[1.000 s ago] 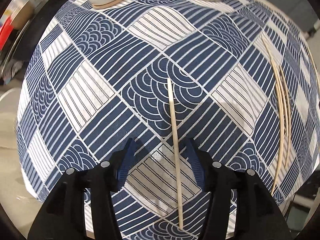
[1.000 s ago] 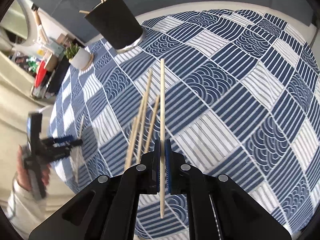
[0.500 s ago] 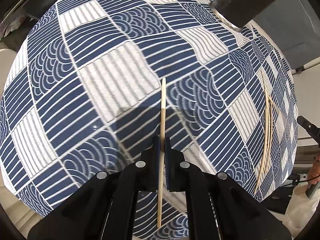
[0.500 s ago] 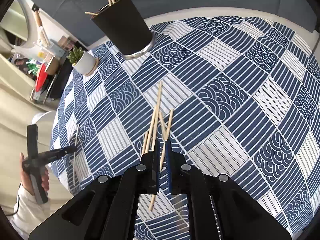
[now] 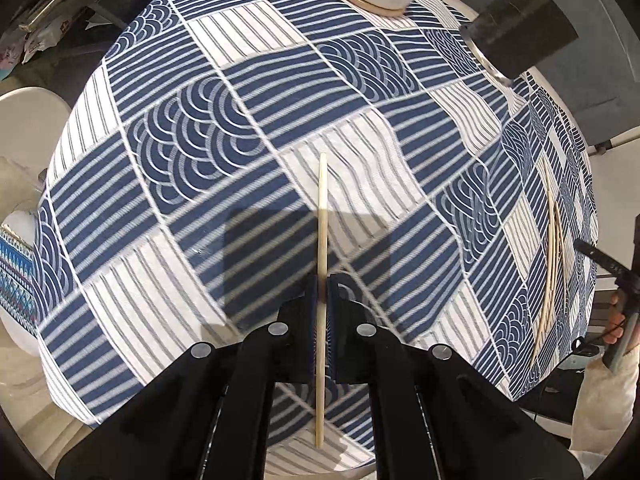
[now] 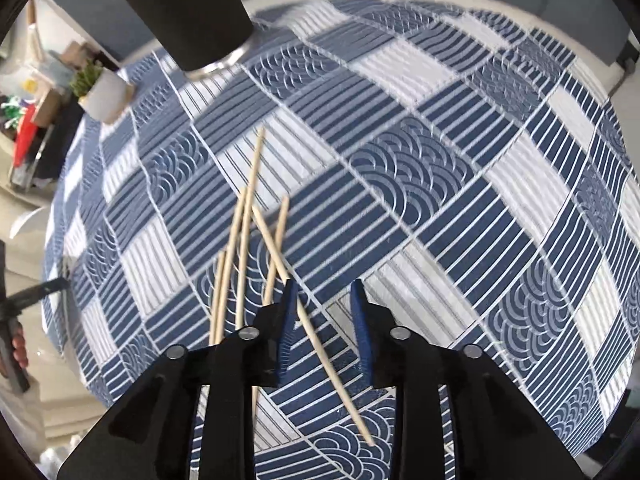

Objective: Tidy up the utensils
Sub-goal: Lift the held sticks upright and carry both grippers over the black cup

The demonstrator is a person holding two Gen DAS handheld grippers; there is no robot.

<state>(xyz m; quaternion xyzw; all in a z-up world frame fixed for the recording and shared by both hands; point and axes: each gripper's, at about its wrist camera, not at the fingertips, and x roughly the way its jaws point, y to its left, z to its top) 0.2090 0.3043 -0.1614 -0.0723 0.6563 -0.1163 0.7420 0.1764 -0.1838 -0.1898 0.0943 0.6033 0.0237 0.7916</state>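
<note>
One chopstick grabbed, one just let go

Our left gripper is clamped on a chopstick above the tablecloth; our right gripper has just been opening, its loose chopstick lying between the fingers.

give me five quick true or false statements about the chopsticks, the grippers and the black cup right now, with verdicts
1. The left gripper is shut on a single chopstick. True.
2. The right gripper is clamped on a chopstick. False: its jaws stand apart, having just been opening, and the loose chopstick lies slanted between them, gripped by neither pad.
3. Several chopsticks lie in a loose pile on the tablecloth. True.
4. The black cup is empty. False: a chopstick tip pokes out at its rim.
5. The potted plant sits in a black pot. False: its pot is white.
</note>
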